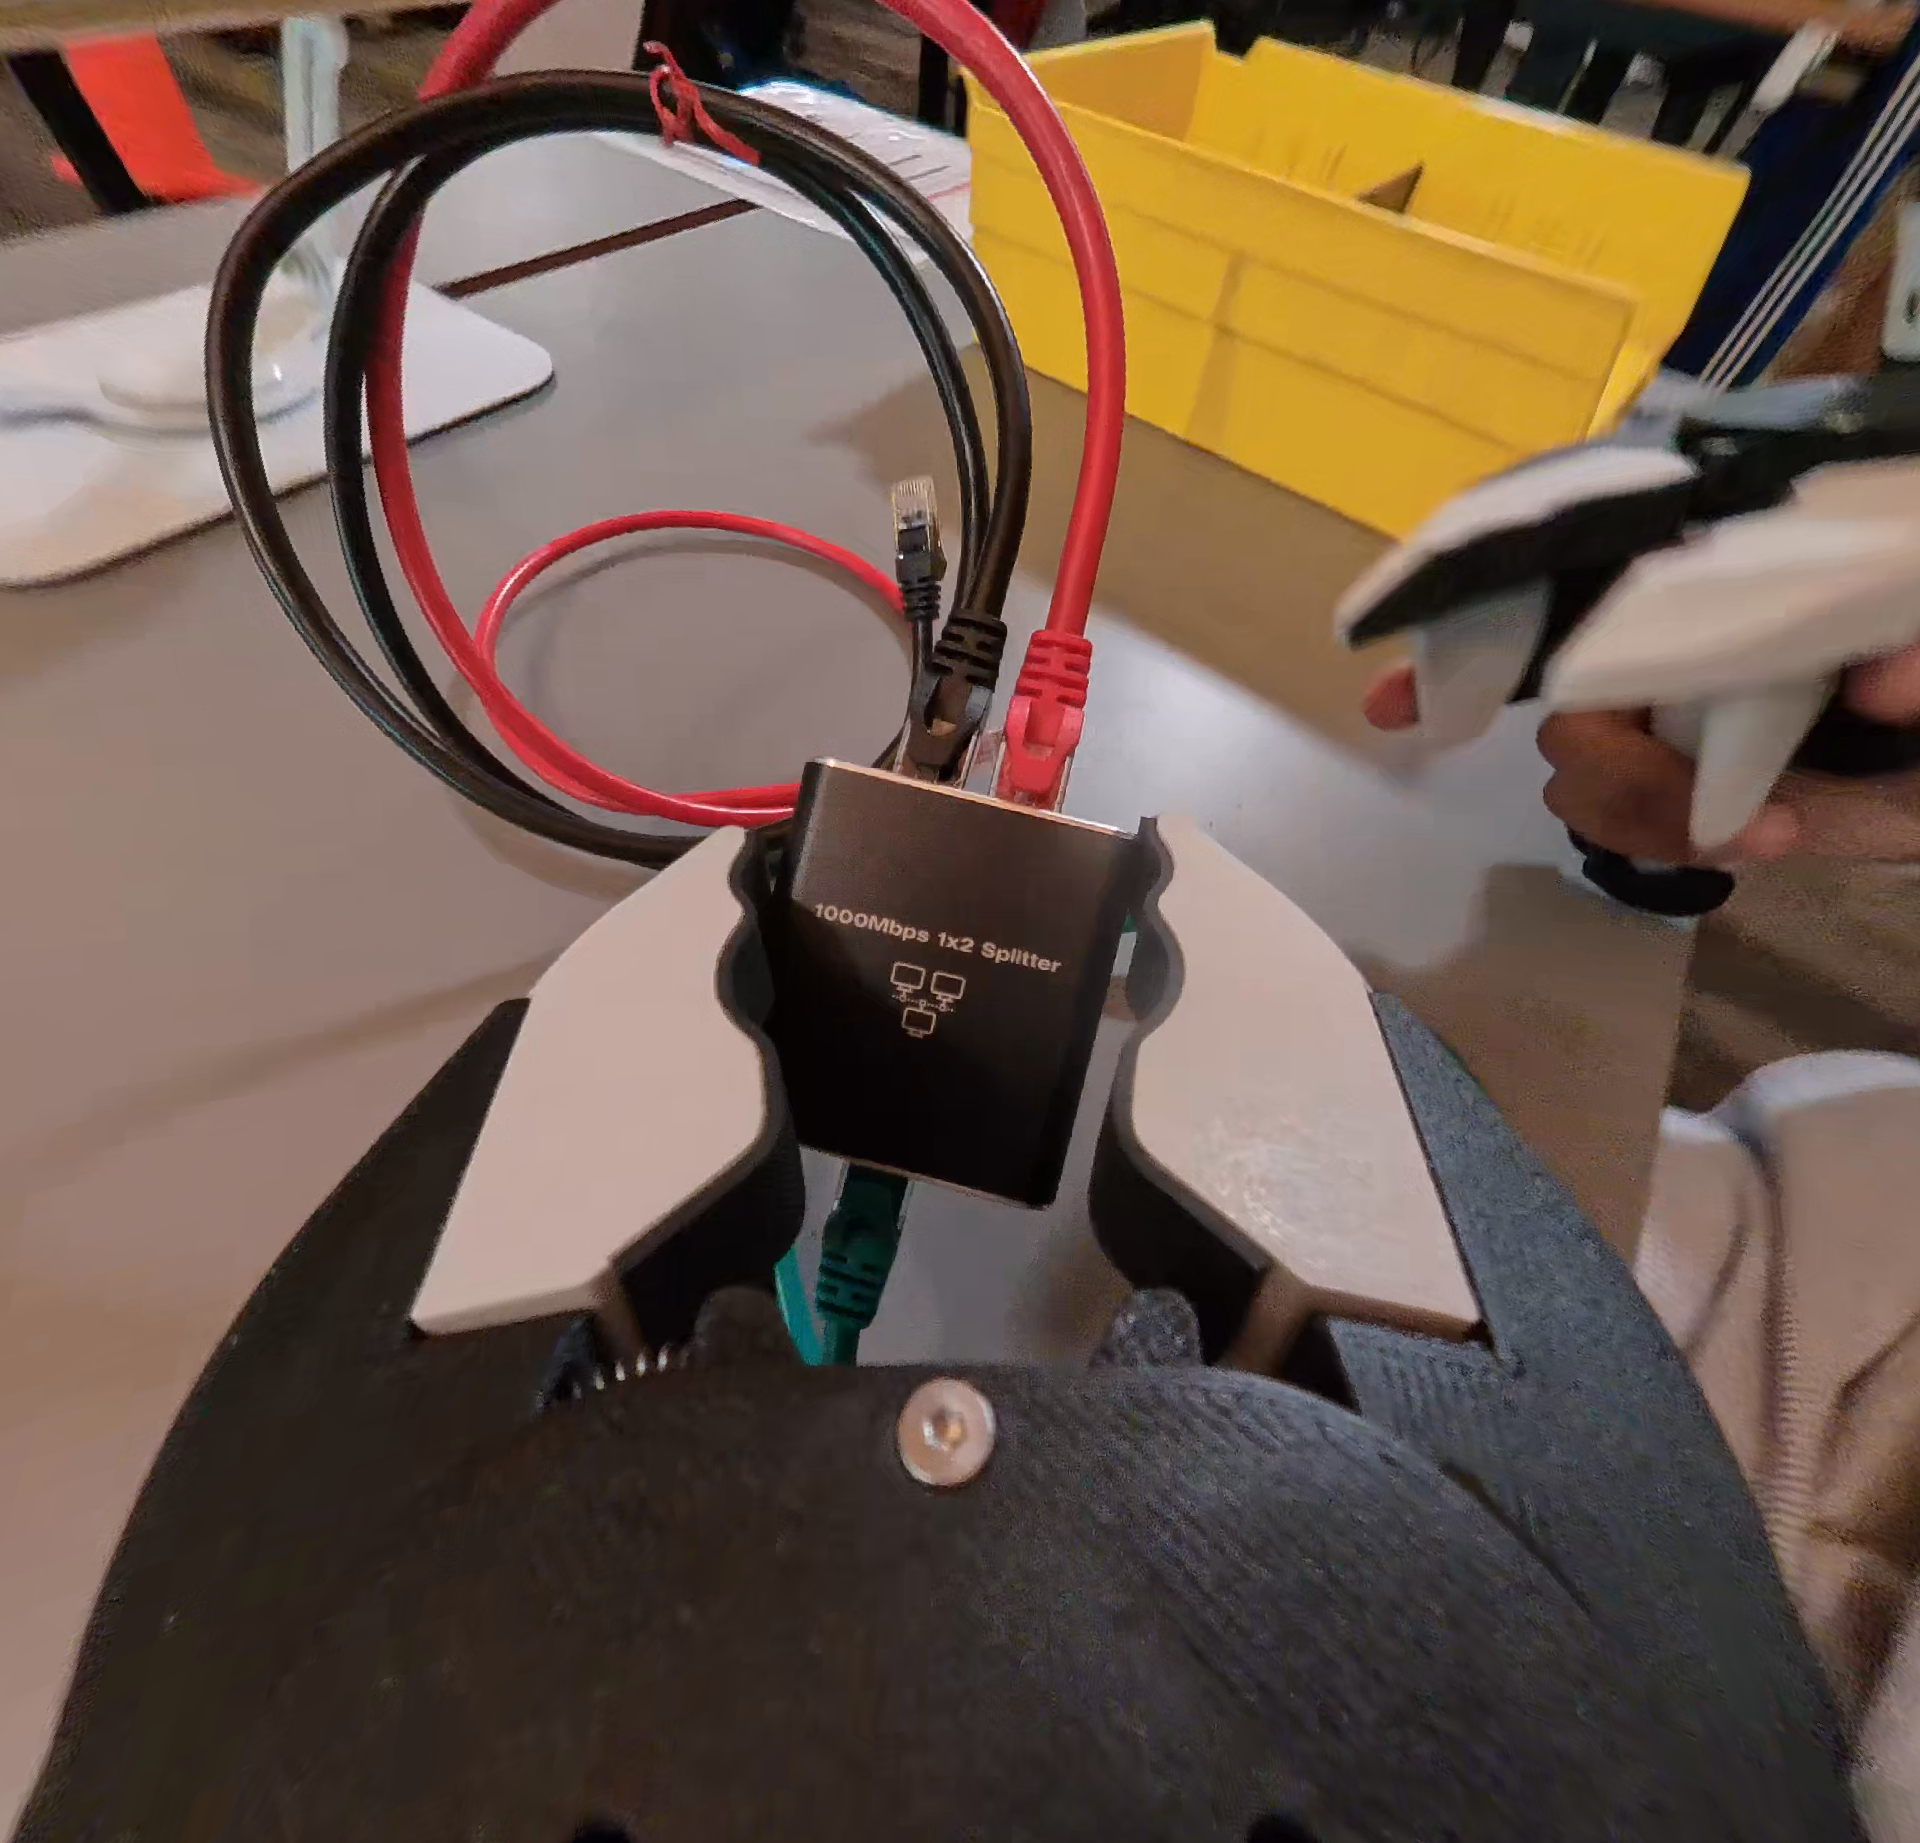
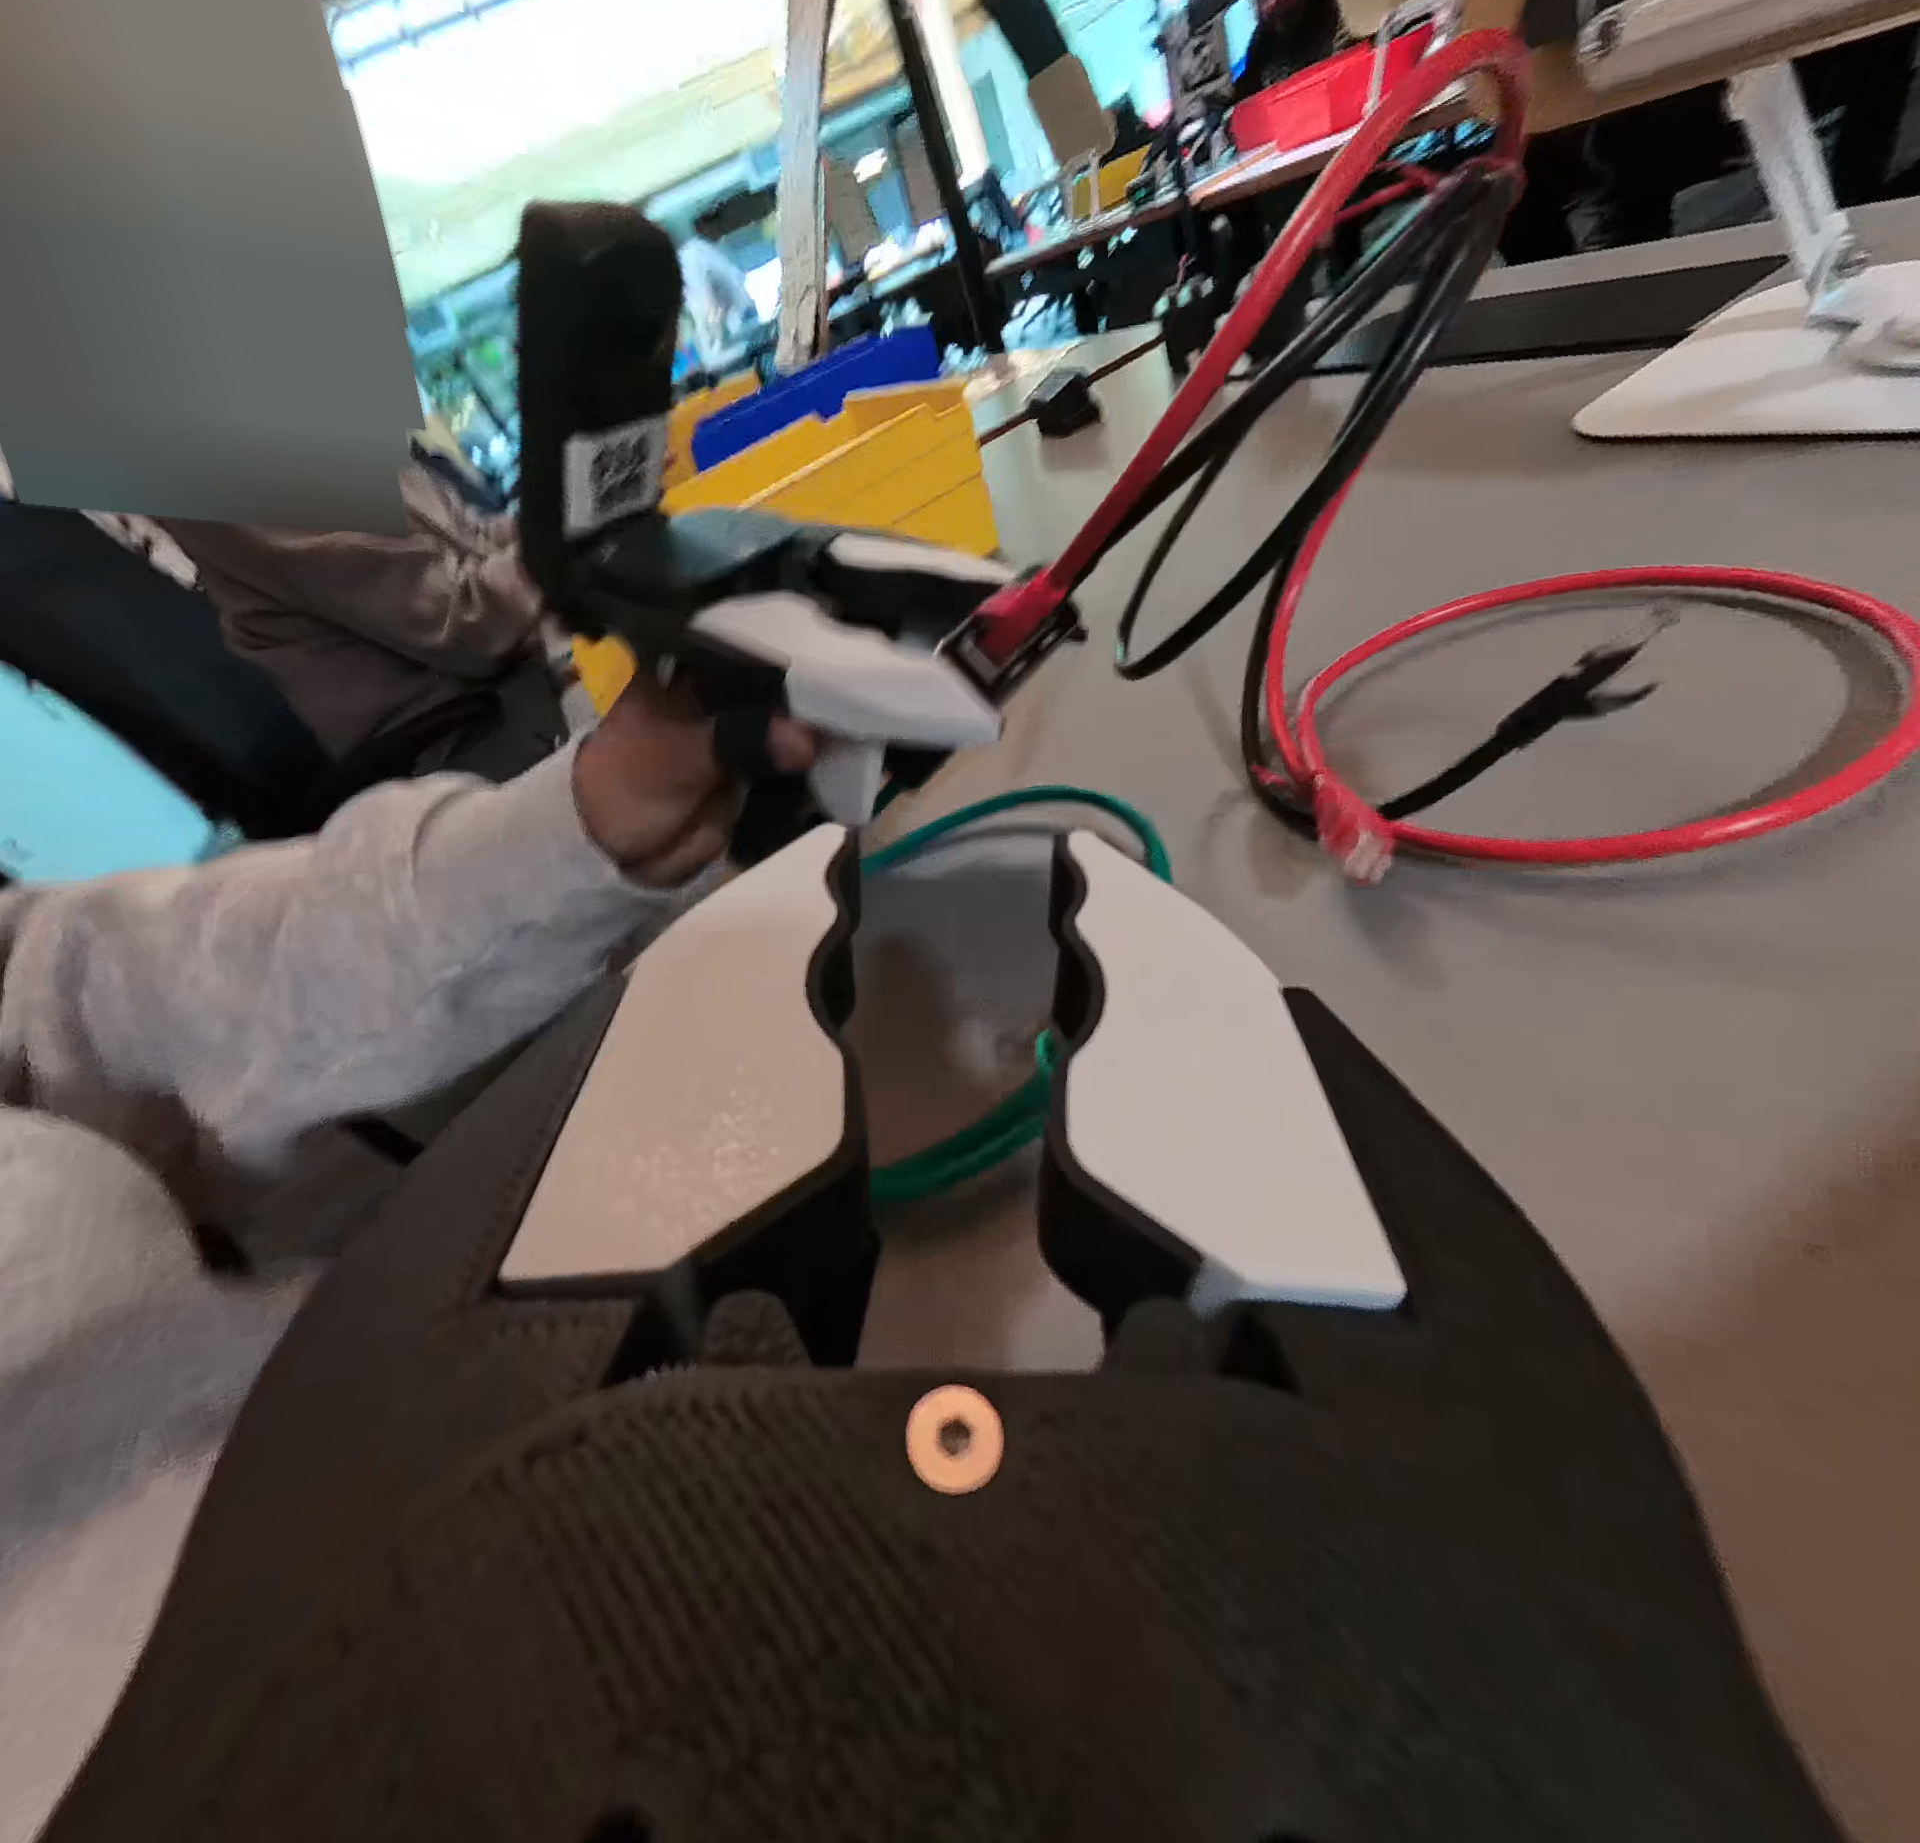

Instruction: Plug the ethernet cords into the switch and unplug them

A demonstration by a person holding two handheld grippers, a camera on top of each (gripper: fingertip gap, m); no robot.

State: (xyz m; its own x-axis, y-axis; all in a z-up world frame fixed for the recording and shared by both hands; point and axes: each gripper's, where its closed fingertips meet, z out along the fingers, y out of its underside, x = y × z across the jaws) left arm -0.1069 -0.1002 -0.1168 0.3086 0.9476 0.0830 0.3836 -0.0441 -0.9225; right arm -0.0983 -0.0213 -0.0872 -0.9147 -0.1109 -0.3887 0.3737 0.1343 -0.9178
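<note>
Left gripper (image 1: 940, 858) is clamped on the switch (image 1: 935, 983) — a small black box, pinched by its two sides between the white fingers (image 1: 623, 1066) and held up off the grey table (image 1: 675, 391). Two cords are seated side by side in the far face of the switch: black cord (image 1: 966, 650) on the left, red cord (image 1: 1055, 681) on the right, both looping up and back over. A green cord (image 1: 857, 1263) is plugged into the near face, running down between the fingers toward the gripper body. The black cord's other plug (image 1: 920, 536) hangs loose just beyond the switch. In the right wrist view the red cord's free plug (image 2: 1351, 832) lies on the table with its coil, well apart from the switch (image 2: 1013, 640). Right gripper (image 2: 956, 858) is spread with nothing between its fingers — only table and a bit of the green cord (image 2: 977, 1139) show through the gap below. It sits off to the right of the switch, near but not touching; heavily blurred in the left wrist view. A yellow bin (image 1: 1351, 266) and a white monitor stand (image 1: 208, 422) sit farther back on the table.
</note>
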